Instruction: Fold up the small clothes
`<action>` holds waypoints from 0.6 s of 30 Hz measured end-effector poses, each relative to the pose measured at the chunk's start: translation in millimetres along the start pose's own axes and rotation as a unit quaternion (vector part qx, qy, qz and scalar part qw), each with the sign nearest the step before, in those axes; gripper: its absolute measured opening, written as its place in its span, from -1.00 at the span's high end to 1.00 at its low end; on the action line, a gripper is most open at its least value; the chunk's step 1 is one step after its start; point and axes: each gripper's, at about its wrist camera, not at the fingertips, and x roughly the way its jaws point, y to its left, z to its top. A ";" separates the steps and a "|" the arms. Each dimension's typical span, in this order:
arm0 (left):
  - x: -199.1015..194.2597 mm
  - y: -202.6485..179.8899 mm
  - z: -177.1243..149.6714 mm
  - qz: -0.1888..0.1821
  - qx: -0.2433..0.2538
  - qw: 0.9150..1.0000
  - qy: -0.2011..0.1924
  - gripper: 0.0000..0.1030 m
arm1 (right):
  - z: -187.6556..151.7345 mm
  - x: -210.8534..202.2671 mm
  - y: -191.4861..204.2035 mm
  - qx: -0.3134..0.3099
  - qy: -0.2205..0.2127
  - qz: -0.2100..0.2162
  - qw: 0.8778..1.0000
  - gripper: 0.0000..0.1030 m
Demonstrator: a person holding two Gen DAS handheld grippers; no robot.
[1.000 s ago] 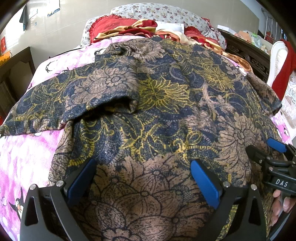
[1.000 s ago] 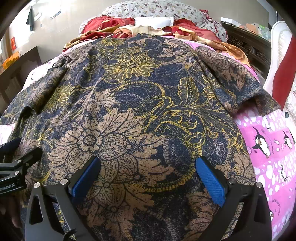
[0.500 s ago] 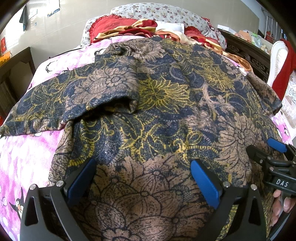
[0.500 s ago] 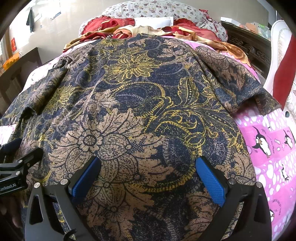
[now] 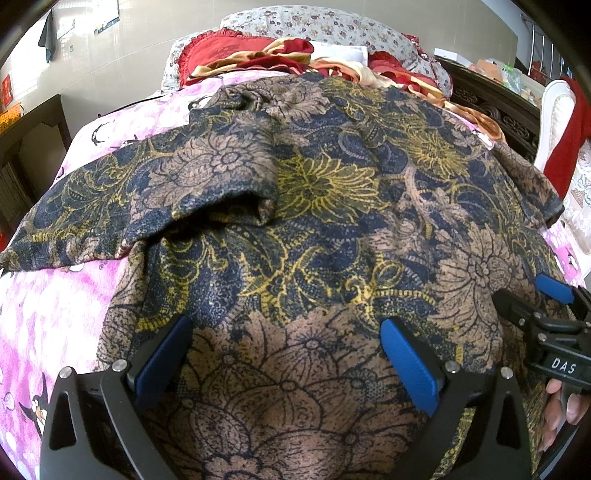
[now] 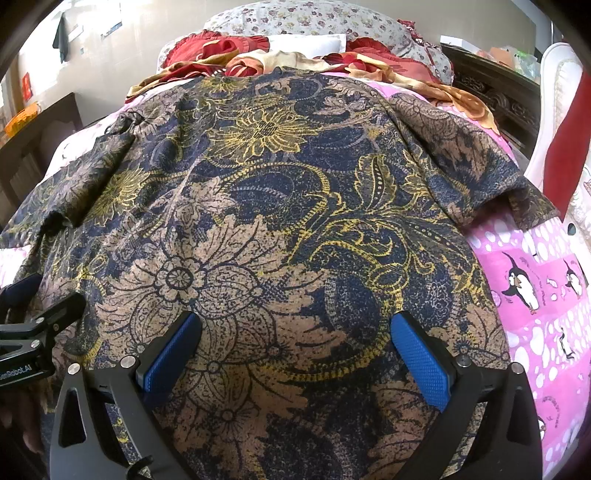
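A dark blue, tan and yellow floral shirt point(image 5: 325, 206) lies spread flat on a pink penguin-print bed sheet point(image 5: 48, 317). Its left sleeve point(image 5: 207, 192) is folded inward onto the body; the right sleeve point(image 6: 491, 177) lies spread outward. My left gripper point(image 5: 286, 354) hovers open over the shirt's near left hem area, nothing between its blue pads point(image 5: 410, 369). My right gripper point(image 6: 297, 350) stands open over the near right part of the shirt point(image 6: 280, 221). Each gripper shows at the edge of the other's view: the right gripper point(image 5: 550, 317) and the left gripper point(image 6: 26, 332).
Red and gold bedding point(image 5: 258, 55) and a floral pillow point(image 5: 325, 26) are piled at the head of the bed. Dark wooden furniture point(image 5: 495, 107) and a white chair with red cloth point(image 5: 565, 122) stand to the right. A dark cabinet point(image 5: 26, 147) stands left.
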 end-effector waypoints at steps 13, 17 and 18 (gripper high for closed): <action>-0.7 1.1 0.0 0.000 0.000 1.000 0.000 -0.99 | -0.3 1.0 -0.1 0.000 0.000 0.000 1.000 -0.82; -0.7 0.2 -0.1 0.000 0.000 1.000 -0.001 -0.99 | -0.1 0.9 -0.1 0.000 0.000 0.000 1.000 -0.82; -0.8 0.4 0.0 0.000 0.000 1.000 -0.001 -0.99 | -0.2 0.9 0.0 0.000 0.000 0.000 1.000 -0.82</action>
